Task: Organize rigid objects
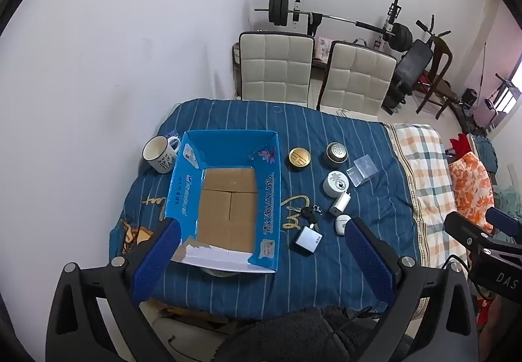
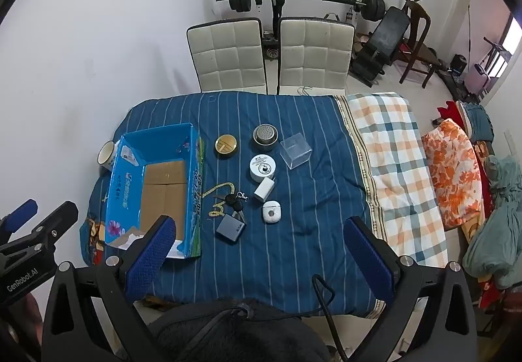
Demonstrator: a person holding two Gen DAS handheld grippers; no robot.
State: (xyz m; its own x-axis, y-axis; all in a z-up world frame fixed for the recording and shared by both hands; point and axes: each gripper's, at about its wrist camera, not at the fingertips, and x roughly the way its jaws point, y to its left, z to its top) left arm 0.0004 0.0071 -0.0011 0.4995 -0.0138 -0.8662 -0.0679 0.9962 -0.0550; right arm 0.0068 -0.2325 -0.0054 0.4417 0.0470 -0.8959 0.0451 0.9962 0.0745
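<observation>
The bed (image 2: 293, 231) with its blue striped cover carries the open blue box (image 1: 225, 198), empty, at the left. A mug (image 1: 162, 153) reading "CUP OF TEA" touches the box's far left corner. Right of the box lie tins, chargers and keys (image 2: 235, 202). The left claw (image 1: 261, 247) and right claw (image 2: 261, 243) gape wide, holding nothing.

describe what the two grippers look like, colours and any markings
Both are black angular frames with silver bolts and two long fingers faced in textured blue pads. The left gripper reads "GenRobot.AI" in white on its side. The right gripper shows "DAS" and trails a black cable.
</observation>
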